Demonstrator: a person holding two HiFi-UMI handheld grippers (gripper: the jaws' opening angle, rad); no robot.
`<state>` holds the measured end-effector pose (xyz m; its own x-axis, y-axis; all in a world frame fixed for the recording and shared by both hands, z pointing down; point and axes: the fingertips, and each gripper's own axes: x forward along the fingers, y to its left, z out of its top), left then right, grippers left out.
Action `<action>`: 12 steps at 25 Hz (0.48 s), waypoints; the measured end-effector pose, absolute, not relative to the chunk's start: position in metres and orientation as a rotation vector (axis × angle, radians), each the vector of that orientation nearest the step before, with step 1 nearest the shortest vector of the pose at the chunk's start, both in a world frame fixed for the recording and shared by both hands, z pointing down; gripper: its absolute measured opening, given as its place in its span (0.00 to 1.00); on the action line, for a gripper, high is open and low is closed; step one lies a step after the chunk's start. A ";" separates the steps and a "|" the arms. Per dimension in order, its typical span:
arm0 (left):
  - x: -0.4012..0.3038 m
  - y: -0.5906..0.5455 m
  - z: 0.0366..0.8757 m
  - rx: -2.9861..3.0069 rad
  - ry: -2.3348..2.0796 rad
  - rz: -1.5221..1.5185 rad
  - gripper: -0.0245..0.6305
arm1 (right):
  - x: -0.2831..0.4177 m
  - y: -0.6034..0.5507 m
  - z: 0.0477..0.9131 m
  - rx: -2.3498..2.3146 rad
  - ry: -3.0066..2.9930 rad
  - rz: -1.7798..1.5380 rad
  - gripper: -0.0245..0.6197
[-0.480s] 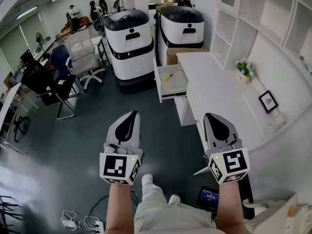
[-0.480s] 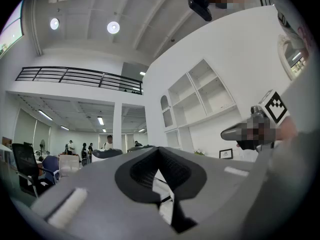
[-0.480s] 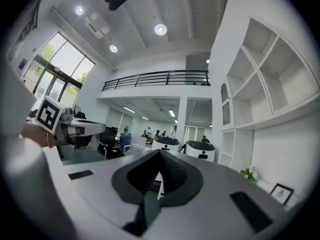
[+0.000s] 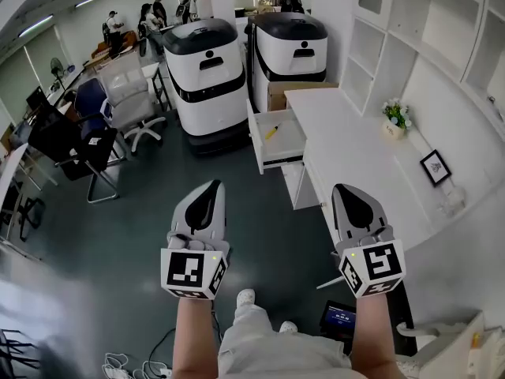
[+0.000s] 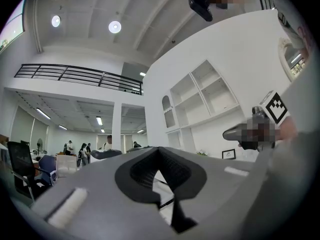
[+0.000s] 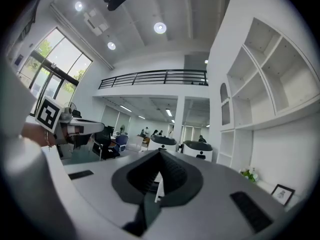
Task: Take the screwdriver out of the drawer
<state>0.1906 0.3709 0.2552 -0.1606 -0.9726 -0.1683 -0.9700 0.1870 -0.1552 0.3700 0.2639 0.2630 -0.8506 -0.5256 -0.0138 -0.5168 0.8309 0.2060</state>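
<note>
The screwdriver (image 4: 271,132), with its yellow handle, lies in the open drawer (image 4: 289,145). It is far ahead of both tongs and a bit closer to the right ones. Nothing touches it.

The left tongs (image 4: 211,188) are closed tight, tip to tip, with nothing between them. The right tongs (image 4: 346,189) are closed tight too and hold nothing. Both are up in the air, side by side and well apart, pointing forward. Each has a cube with black and white squares at the back, near the person's wrist.

Below the tongs is the dark floor (image 4: 158,204). The person's white shoes (image 4: 245,297) show between the two arms. A small lit screen (image 4: 339,316) lies on the floor just beside the right arm.

To the right of the right tongs runs a long white counter (image 4: 347,144). The drawer sticks out of its left side, near the far end. On the counter, off to the right of the right tongs, stand a little pot of flowers (image 4: 394,114) and a small black picture frame (image 4: 434,166), both close to the wall. White shelves (image 4: 418,22) are above them.

Past the drawer stand two big white and black machines (image 4: 207,73), next to each other. A brown cardboard box (image 4: 290,93) shows at the far end of the counter. Ahead of the left tongs and off to the left are office chairs (image 4: 130,93). Some people (image 4: 150,14) stand far back in the room.
</note>
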 end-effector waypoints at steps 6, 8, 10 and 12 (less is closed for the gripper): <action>0.148 0.342 0.258 -1.907 2.200 -0.025 0.05 | 0.330 0.238 0.264 0.881 -2.972 -0.260 0.05; 0.130 0.331 0.257 -1.916 2.189 -0.023 0.05 | 0.313 0.230 0.265 0.895 -2.965 -0.262 0.05; 0.110 0.320 0.255 -1.922 2.178 -0.020 0.05 | 0.294 0.221 0.264 0.910 -2.961 -0.264 0.05; 0.090 0.311 0.252 -1.931 2.167 -0.014 0.05 | 0.275 0.215 0.262 0.924 -2.954 -0.270 0.05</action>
<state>0.0900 0.3106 0.2524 -0.0994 -0.9804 -0.1703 -0.9780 0.1278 -0.1647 0.2747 0.2147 0.2622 -0.8225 -0.5685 -0.0184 -0.5624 0.8079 0.1759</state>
